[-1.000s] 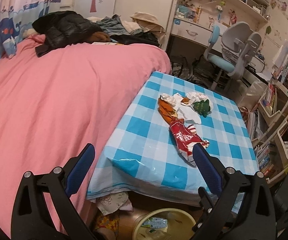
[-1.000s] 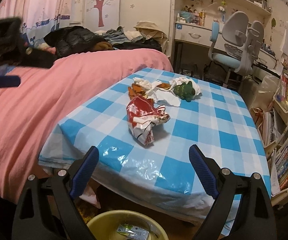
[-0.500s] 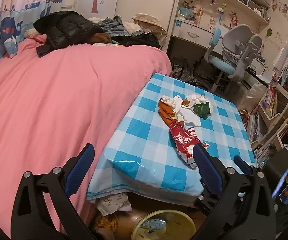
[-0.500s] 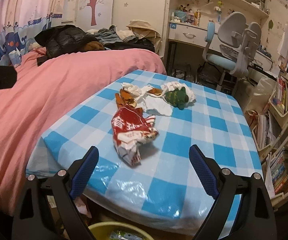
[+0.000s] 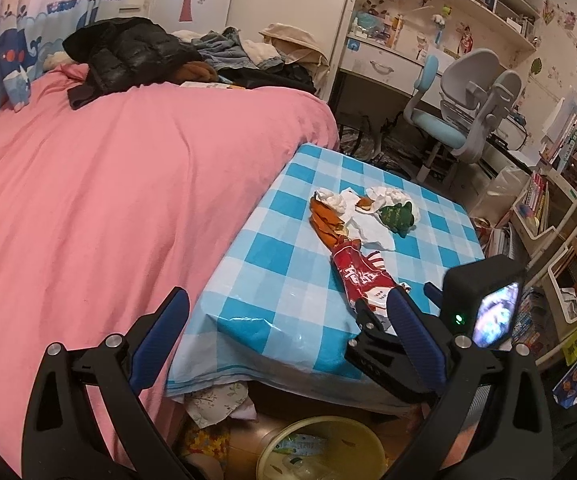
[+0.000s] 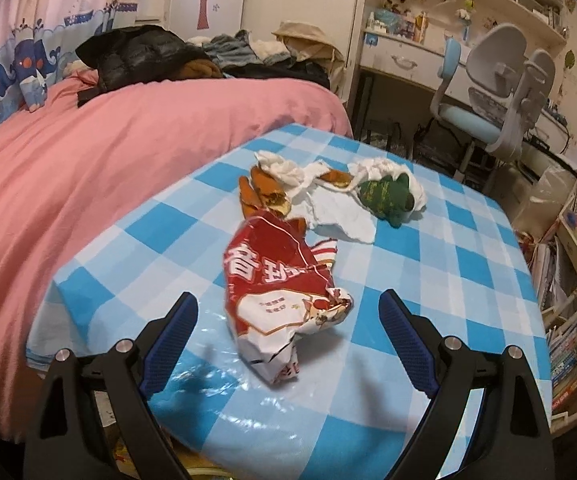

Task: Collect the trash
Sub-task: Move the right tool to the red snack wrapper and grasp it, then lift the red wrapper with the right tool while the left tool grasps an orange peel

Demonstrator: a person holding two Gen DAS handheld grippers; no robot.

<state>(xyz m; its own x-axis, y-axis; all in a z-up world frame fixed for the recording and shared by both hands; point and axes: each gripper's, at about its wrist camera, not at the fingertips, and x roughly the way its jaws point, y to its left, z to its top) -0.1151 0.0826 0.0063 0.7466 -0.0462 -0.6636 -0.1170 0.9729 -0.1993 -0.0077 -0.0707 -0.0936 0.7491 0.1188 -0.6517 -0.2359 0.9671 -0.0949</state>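
Red snack bag (image 6: pixel 284 300) — apparently untouched — between open right gripper (image 6: pixel 288 320).

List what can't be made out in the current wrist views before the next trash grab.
- Yellow bin: left wrist view, cut off by the bottom edge, contents unreadable; in the right wrist view it doesn't show.
- Red snack bag: left wrist view, near end hidden behind the right gripper; whole in the right wrist view.
- Tissues: what lies under them is hidden.
- Green wrapper: print too small.
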